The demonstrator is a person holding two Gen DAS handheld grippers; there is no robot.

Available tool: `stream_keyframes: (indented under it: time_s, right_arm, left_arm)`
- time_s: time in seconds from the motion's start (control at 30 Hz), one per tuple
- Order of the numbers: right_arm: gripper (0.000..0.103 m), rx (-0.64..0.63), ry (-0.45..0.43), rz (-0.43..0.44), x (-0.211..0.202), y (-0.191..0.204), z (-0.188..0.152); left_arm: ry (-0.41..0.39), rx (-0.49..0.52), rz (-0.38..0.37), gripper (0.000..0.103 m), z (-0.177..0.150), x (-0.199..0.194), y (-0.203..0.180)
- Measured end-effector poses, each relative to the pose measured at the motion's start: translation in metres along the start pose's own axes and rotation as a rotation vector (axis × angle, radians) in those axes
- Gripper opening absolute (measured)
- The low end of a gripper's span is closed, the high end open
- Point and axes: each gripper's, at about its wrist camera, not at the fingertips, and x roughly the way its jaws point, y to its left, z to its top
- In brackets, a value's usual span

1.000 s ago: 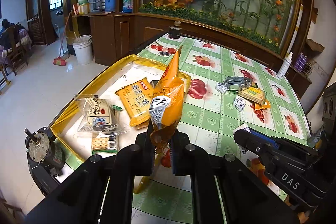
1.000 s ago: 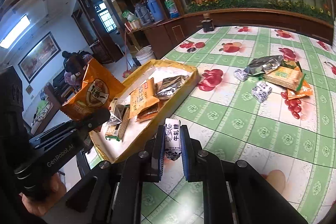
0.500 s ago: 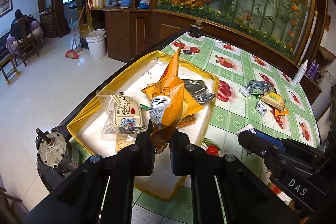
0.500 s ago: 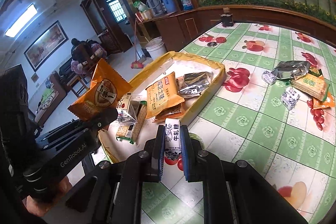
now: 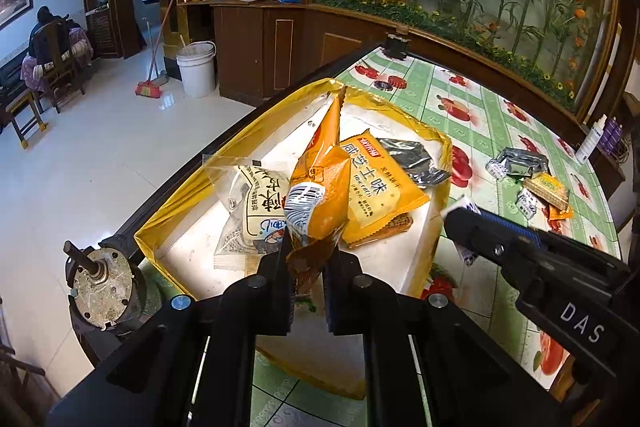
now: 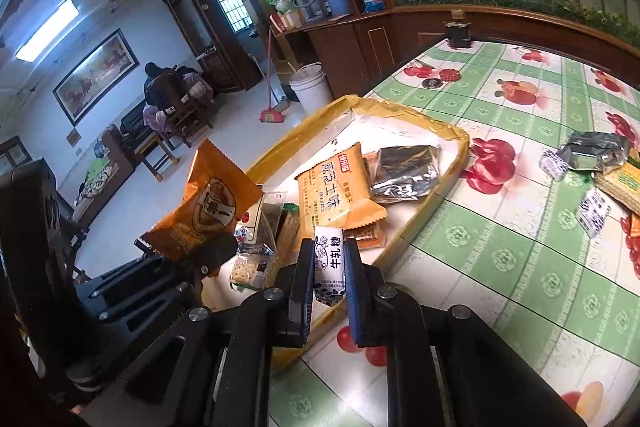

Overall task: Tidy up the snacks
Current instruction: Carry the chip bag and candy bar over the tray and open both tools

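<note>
Risk lies mainly in the release: the left gripper [image 5: 306,259] is clamped on the bottom seam of a tall orange foil snack bag [image 5: 320,187], upright above the yellow-rimmed white tray [image 5: 168,223], so on release it may topple onto the clear-wrapped pastry [image 5: 256,203] or over the rim. The right gripper [image 6: 329,267] pinches a small white milk-candy packet [image 6: 330,259] at the tray's near edge; dropped now, it could land on the green checked tablecloth [image 6: 500,259].

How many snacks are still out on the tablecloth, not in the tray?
5 at least, clustered at the far right: silver packet, green-yellow cracker pack, two small blue-white candies, and an orange wrapper. The picture edge may hide more.
</note>
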Motion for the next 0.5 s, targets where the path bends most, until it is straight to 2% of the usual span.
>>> stream_keyframes:
  time_s: [0.5]
  right_arm:
    - [0.014, 0.005, 0.045, -0.007, 0.044, 0.000, 0.010]
  left_arm:
    - [0.029, 0.001, 0.028, 0.009, 0.006, 0.025, 0.006]
